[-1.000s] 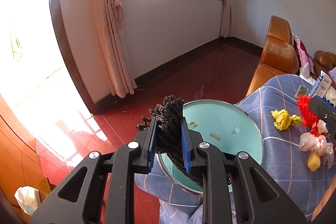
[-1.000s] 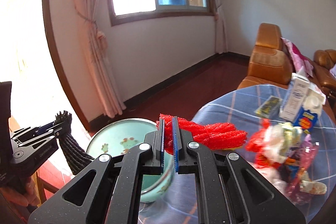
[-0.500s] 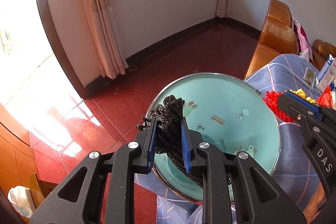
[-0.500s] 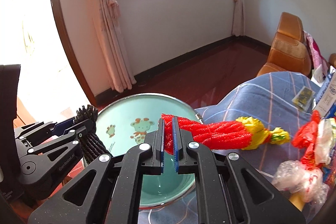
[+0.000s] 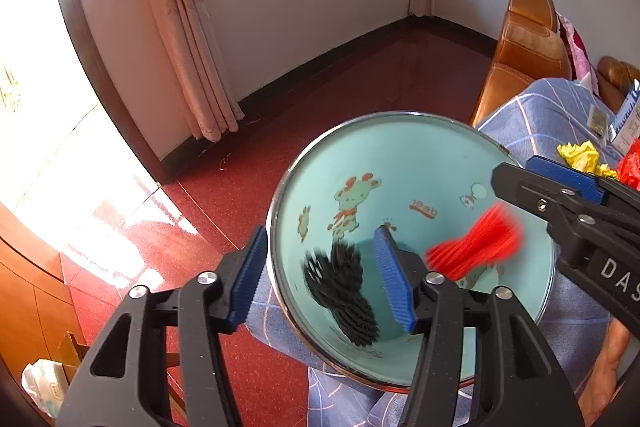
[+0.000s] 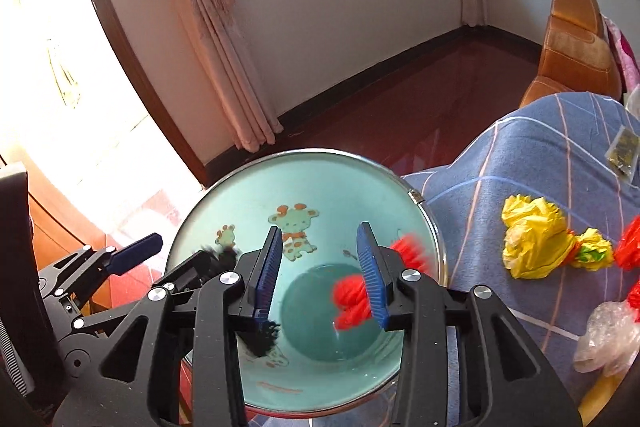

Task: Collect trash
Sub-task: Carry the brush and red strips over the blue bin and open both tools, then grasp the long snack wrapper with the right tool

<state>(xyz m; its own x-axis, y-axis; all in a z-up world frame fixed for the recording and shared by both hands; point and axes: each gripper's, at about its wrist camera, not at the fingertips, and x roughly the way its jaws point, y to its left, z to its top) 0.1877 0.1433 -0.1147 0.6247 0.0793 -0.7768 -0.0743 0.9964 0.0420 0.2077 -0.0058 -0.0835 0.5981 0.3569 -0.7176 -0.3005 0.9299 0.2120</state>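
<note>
Red polished floor and a pale wall with a pink curtain fill the upper half of both wrist views; a blue checked cloth covers the table at the right.

At the bottom centre of the left wrist view, the left gripper has its jaws opening, blue pads well apart. Between them, touching neither pad, a black knotted rope piece shows blurred against the inside of a turquoise basin with cartoon animals on its wall. The basin stands at the left edge of the table, filling the lower centre of both views.

In the right wrist view the right gripper sits at the bottom centre, its jaws also opening. A red rope piece lies blurred just beside the inner face of its right-hand pad; whether it touches cannot be told. In the left wrist view that red piece appears as a smear at centre right, below the right gripper's tip, over the basin's inside.

Farther out, on the cloth at the right edge of the right wrist view, lie a yellow crumpled wrapper, a clear plastic bag below it and a small dark packet above. A brown leather sofa stands in the upper right.
</note>
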